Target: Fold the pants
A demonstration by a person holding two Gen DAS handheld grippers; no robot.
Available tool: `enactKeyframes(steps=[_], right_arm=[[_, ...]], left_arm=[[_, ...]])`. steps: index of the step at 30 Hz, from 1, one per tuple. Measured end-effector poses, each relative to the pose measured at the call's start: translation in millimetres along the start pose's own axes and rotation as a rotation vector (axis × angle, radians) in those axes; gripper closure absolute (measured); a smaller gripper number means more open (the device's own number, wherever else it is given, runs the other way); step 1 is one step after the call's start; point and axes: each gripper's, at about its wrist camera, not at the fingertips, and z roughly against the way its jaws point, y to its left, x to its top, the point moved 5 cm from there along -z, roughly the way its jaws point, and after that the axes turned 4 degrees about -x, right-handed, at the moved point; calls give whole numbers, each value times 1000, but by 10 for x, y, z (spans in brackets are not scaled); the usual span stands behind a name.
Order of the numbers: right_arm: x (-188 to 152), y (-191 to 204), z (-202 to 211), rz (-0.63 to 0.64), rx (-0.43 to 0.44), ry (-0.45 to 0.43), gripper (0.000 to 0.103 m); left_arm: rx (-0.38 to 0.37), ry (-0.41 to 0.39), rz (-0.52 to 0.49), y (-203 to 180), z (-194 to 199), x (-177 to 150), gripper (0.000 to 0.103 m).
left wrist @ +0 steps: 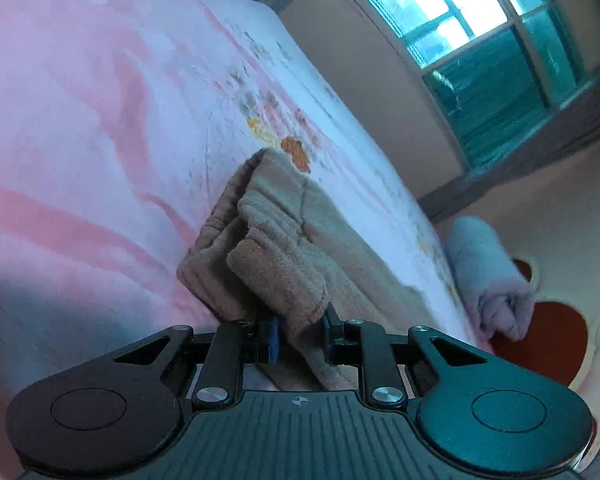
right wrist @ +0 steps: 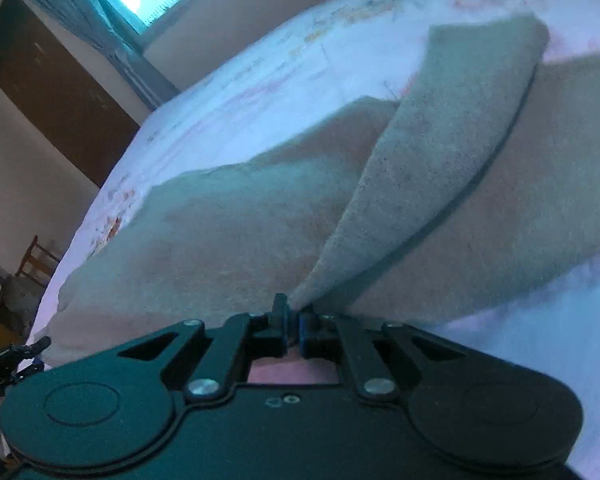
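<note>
Beige fleece pants (left wrist: 284, 240) lie on a bed with a pink and white floral sheet (left wrist: 100, 120). My left gripper (left wrist: 300, 332) is shut on a thick bunched fold of the pants, near the waistband end, lifted a little off the bed. In the right wrist view the pants (right wrist: 228, 224) spread wide across the sheet (right wrist: 260, 80). My right gripper (right wrist: 294, 320) is shut on a thin edge of one leg, and that flap (right wrist: 440, 152) rises up and away from the fingers over the rest of the cloth.
A rolled grey-blue cloth (left wrist: 488, 276) sits at the bed's edge beside a red cushion (left wrist: 540, 336). A window (left wrist: 480, 40) is behind the bed. In the right wrist view a brown wardrobe (right wrist: 56, 88) and a wooden chair (right wrist: 32, 264) stand left of the bed.
</note>
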Motion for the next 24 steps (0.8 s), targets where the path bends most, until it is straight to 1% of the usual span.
enactKeyframes(steps=[3, 7, 8, 10, 12, 13, 14, 15, 16, 17, 19, 21, 22, 24], right_arm=[[-9, -14, -73, -7, -13, 18, 103], [9, -7, -15, -20, -8, -1, 103], [24, 33, 44, -28, 7, -22, 103], [46, 97, 178, -21, 27, -68, 103], [60, 112, 258, -18, 41, -87, 103], [54, 98, 279, -18, 45, -85, 103], [33, 79, 261, -12, 37, -70, 103], [6, 36, 178, 1, 6, -22, 102], [-42, -18, 54, 10, -36, 40, 103], [-40, -58, 2, -9, -46, 59, 103], [17, -9, -4, 10, -60, 36, 103], [-4, 20, -21, 27, -73, 36, 103], [-8, 18, -19, 24, -70, 30, 103], [-11, -9, 63, 9, -46, 6, 103]], left_arm=[[6, 11, -2, -26, -51, 21, 82], [-17, 24, -10, -79, -19, 135, 82], [-45, 20, -17, -95, 7, 238, 82], [-100, 11, -28, -152, 95, 300, 82], [-159, 1, -27, -185, 117, 363, 82], [-164, 5, -25, -157, 122, 373, 82], [-132, 32, -28, -79, 76, 368, 82], [-70, 77, -19, 41, -17, 344, 82], [-24, 132, 10, 162, -104, 295, 82], [-31, 147, 21, 211, -140, 260, 82], [-27, 143, -5, 166, -132, 280, 82], [-36, 124, -26, 70, -97, 332, 82], [-52, 109, -53, 1, -59, 362, 82], [-112, 73, -88, -166, -20, 460, 82]])
